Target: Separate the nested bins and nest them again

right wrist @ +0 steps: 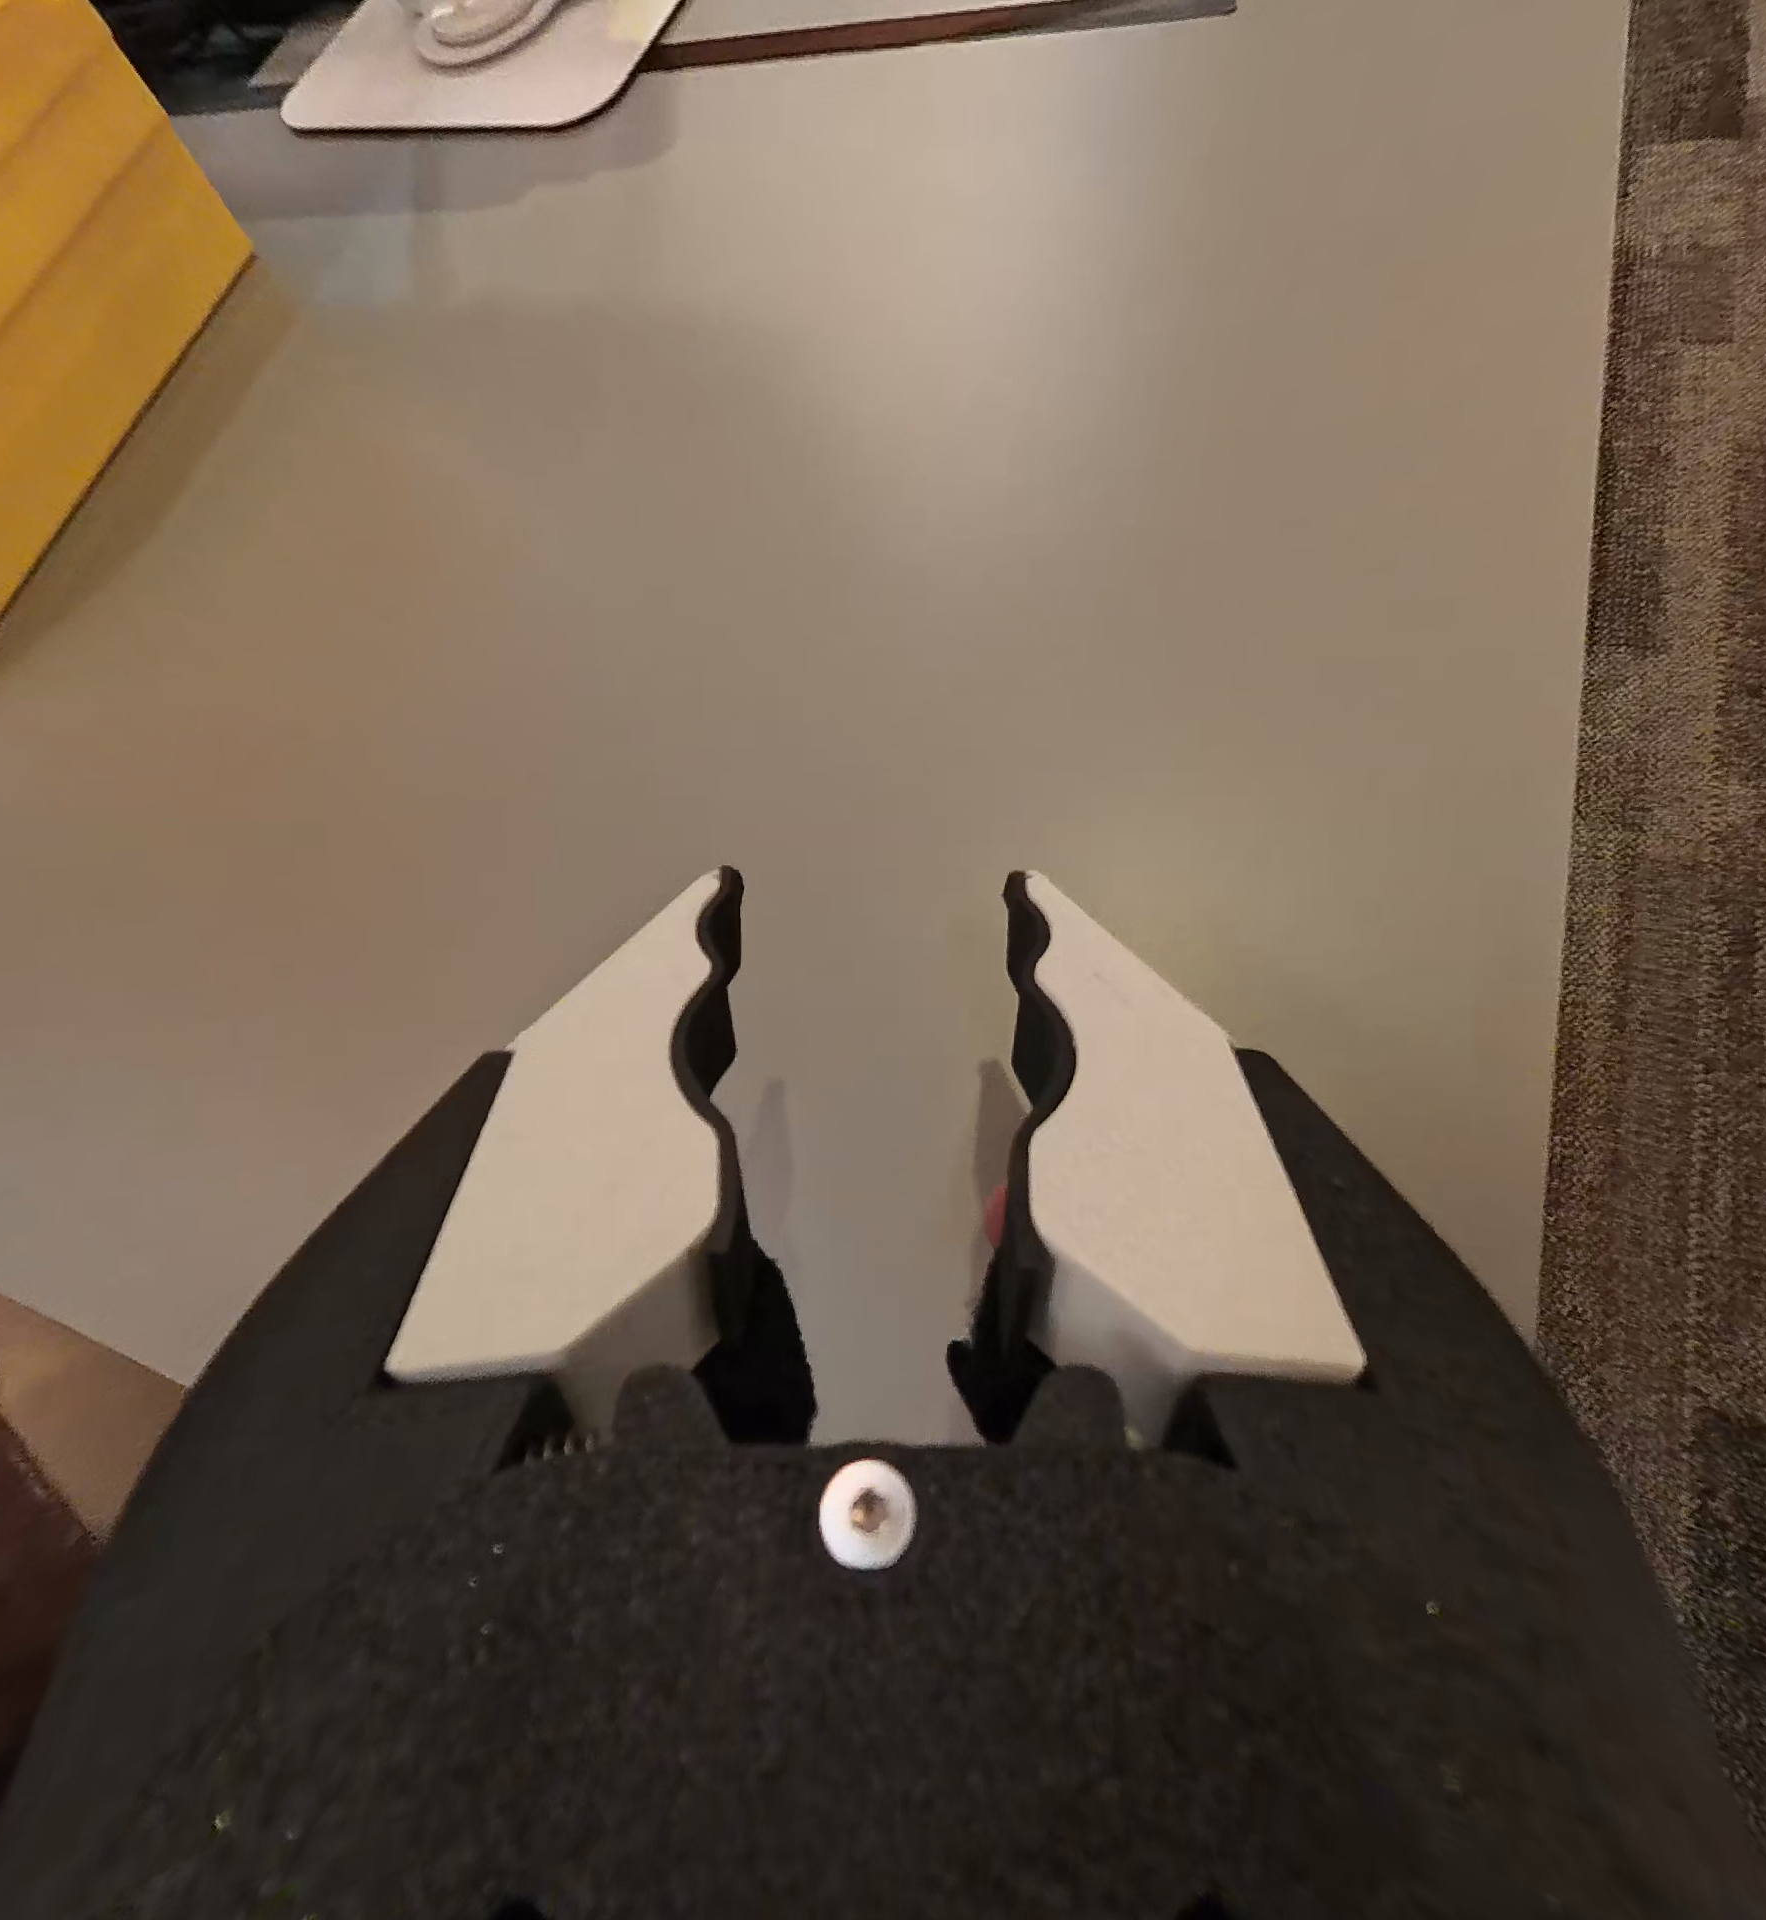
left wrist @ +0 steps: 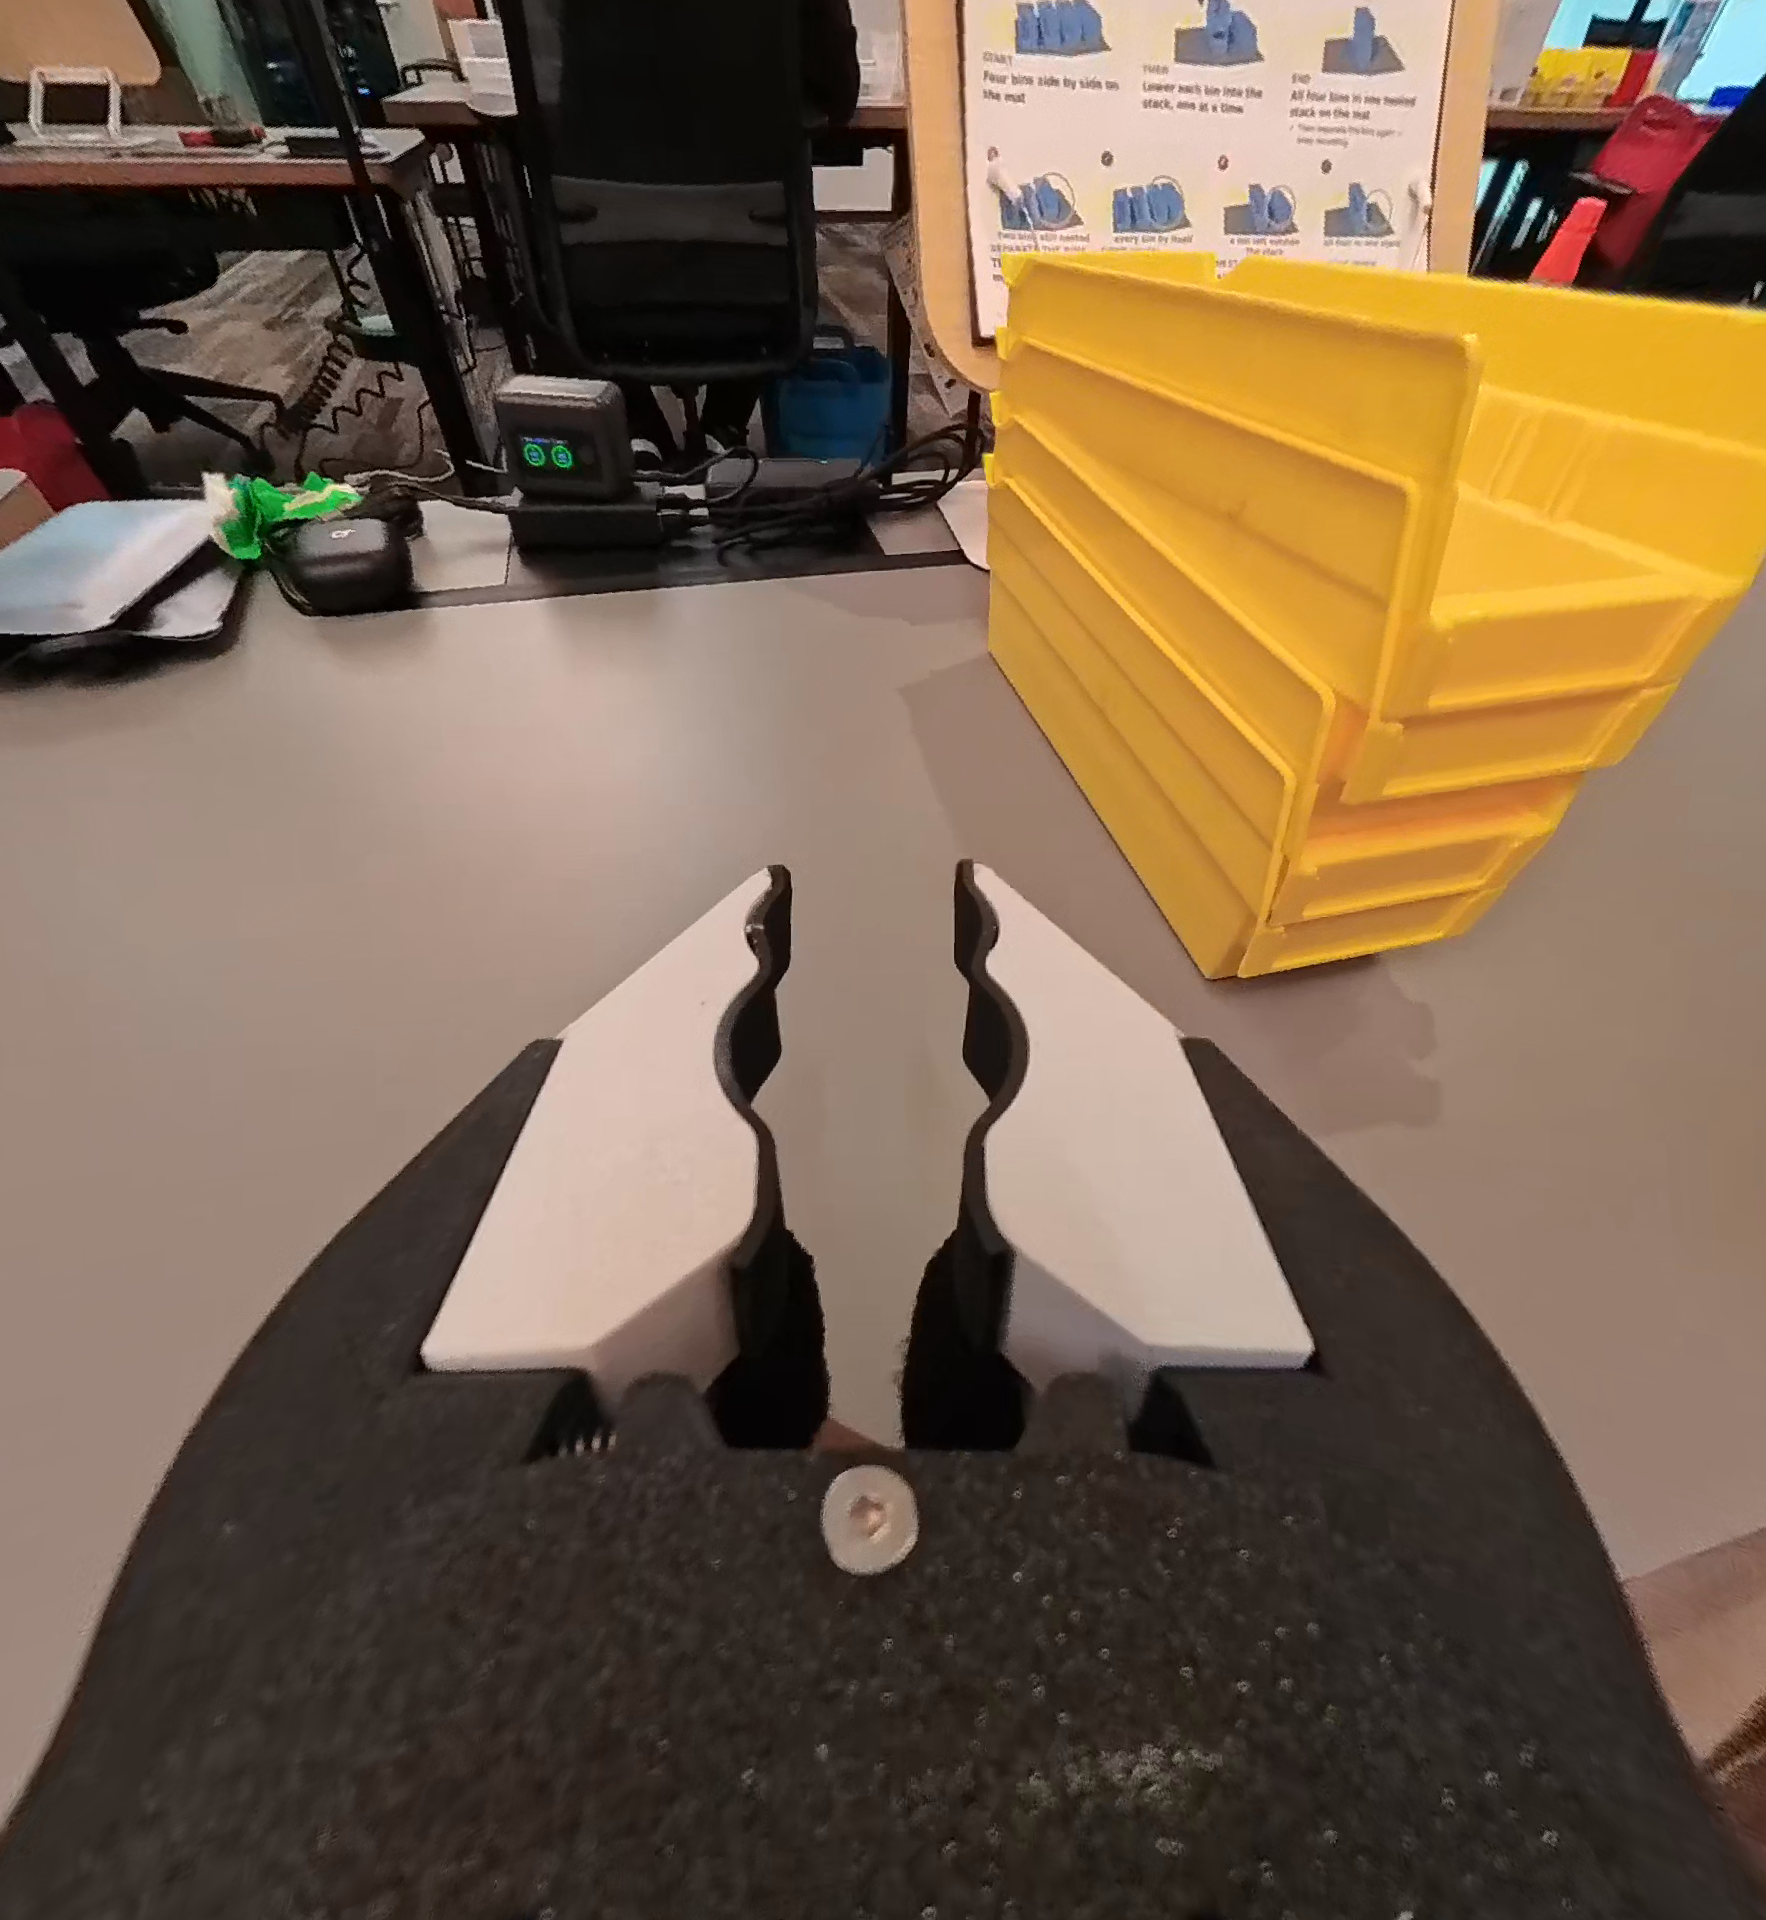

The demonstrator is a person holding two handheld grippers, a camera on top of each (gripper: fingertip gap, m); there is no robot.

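Note:
A stack of several nested yellow bins (left wrist: 1305, 623) stands on the grey table (left wrist: 443, 831), ahead and to the right in the left wrist view, open fronts facing right. My left gripper (left wrist: 871, 883) is open and empty, above the table, short of the stack and to its left. In the right wrist view a side of the yellow stack (right wrist: 37, 343) shows at the far left. My right gripper (right wrist: 871, 883) is open and empty over bare table, to the right of the stack.
Behind the stack stands an instruction board (left wrist: 1201, 135). At the table's far edge lie a charger with cables (left wrist: 588, 488), a black case (left wrist: 349, 561) and a dark pouch (left wrist: 79, 592). A grey mat (right wrist: 484, 73) lies at the far end. Carpet (right wrist: 1731, 727) lies past the table's right edge.

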